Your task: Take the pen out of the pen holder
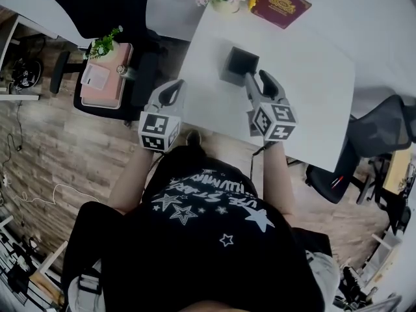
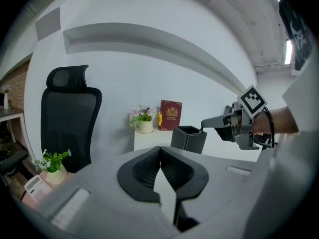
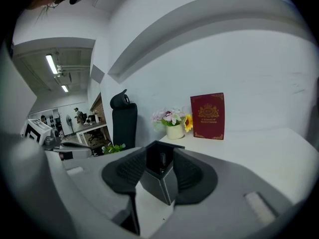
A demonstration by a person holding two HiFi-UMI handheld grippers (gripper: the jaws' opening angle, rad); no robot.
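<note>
Head view: the pen holder (image 1: pixel 240 64) stands on the table (image 1: pixel 305 70) near its 9 o'clock edge, with bare room at 3 o'clock. Right gripper (image 1: pixel 259 80) fingers are released beside it. Left gripper (image 1: pixel 170 95) fingers are clenched, empty.

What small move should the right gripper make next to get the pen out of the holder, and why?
Probably ease the right gripper forward and a little up over the pen holder, so its jaws can straddle the pen. Its jaws stand apart at the holder's near side, gripping nothing, and the pen stands inside; the left gripper is shut and farther off.
</note>
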